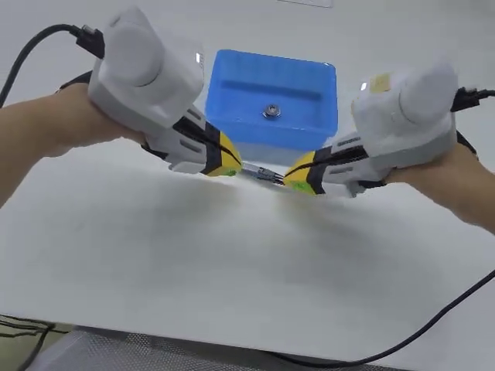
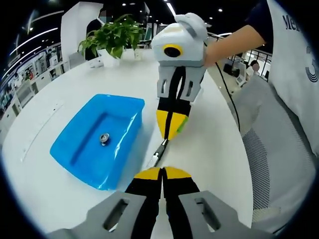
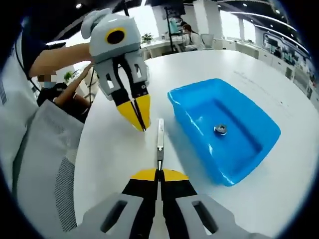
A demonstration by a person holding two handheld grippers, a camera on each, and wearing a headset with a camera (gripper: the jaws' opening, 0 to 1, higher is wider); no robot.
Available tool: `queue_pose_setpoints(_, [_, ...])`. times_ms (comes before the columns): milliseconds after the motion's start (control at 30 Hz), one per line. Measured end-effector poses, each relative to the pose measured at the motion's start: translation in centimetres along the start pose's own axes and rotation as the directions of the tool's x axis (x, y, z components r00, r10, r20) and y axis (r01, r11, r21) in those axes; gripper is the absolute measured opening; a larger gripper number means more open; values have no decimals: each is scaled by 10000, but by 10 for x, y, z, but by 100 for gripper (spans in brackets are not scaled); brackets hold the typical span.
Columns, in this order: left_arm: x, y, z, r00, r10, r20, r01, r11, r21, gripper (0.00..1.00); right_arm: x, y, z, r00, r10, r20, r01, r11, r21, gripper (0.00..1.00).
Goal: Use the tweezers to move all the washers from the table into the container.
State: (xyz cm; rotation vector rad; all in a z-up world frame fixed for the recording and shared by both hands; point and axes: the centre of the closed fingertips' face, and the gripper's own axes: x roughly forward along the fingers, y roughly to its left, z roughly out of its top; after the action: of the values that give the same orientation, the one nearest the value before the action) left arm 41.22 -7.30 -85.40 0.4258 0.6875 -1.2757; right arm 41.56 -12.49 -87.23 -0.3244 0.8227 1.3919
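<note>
White tabletop is taking up most of the scene, with an open office blurring out behind it. The blue container is sitting toward the far side with one washer lying flat on its floor. The right gripper is clamping its jaws on one end of the tweezers, which are pointing straight out ahead of it, low over the table and just beside the container's near wall. Which end is the pointed one, and whether the tips are parted, is too small to tell. The left gripper is facing it nose to nose with its jaws pressed together on nothing, its tips hanging just beside the free end of the tweezers. That closeness is looking like the main hazard: a small drift of either hand is likely to be knocking the thin tool sideways, and since it is being pinched only at its end, it could be pivoting or sliding out between the pads. A tilted tool would then be skidding a flat washer across the smooth top rather than lifting it, or catching on the container wall and dropping its load outside.
</note>
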Motion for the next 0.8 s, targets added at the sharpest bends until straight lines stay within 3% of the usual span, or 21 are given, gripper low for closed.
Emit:
queue_pose_setpoints(200, [7,5,1,9997,238,-100,-239,9997,-67,5,2,-6,-8,9997,225,89,-235,9906,1350,3])
queue_pose_setpoints(267, [11,7,4,9996,269,-95,-270,9996,-80,5,3,-4,-6,9988,381,319,-439,9775,2063,3])
queue_pose_setpoints(333, [15,8,6,9996,280,-106,-280,9996,-33,5,4,-7,-5,9987,365,364,-432,9781,2037,3])
queue_pose_setpoints(367, [17,8,6,9994,307,-150,-306,9995,19,5,4,-7,-5,9988,330,360,-393,9805,1926,3])
queue_pose_setpoints(400, [17,8,6,9993,310,-197,-308,9995,83,5,4,-12,-6,9999,89,145,-104,9948,1017,3])
queue_pose_setpoints(433, [17,9,7,9994,302,-187,-300,9995,114,5,4,-13,-6,10000,-53,-24,53,9996,279,3])
queue_pose_setpoints(467, [16,8,9,9995,278,-120,-276,9996,115,5,3,-13,-8,9983,-315,-494,254,9926,-1186,3])
queue_pose_setpoints(500, [16,9,11,9996,282,-66,-282,9995,139,5,2,-13,-9,9960,-532,-712,362,9745,-2215,3])
queue_pose_setpoints(533, [15,9,12,9996,299,-23,-298,9995,142,5,3,-9,-6,9937,-680,-890,326,9357,-3513,3])
queue_pose_setpoints(633, [14,10,12,9995,321,-42,-320,9993,200,5,6,-1,-7,9885,-1019,-1120,355,8750,-4828,3])
queue_pose_setpoints(733, [14,12,9,9993,348,-163,-345,9992,190,5,9,-3,-9,9747,-1770,-1367,508,7708,-6351,3])
queue_pose_setpoints(767, [15,12,8,9992,343,-212,-338,9992,200,5,10,-4,-8,9694,-2033,-1378,616,7446,-6647,3])
queue_pose_setpoints(800, [16,11,7,9990,330,-293,-324,9993,208,5,10,-7,-7,9658,-2273,-1250,744,7043,-7060,3])
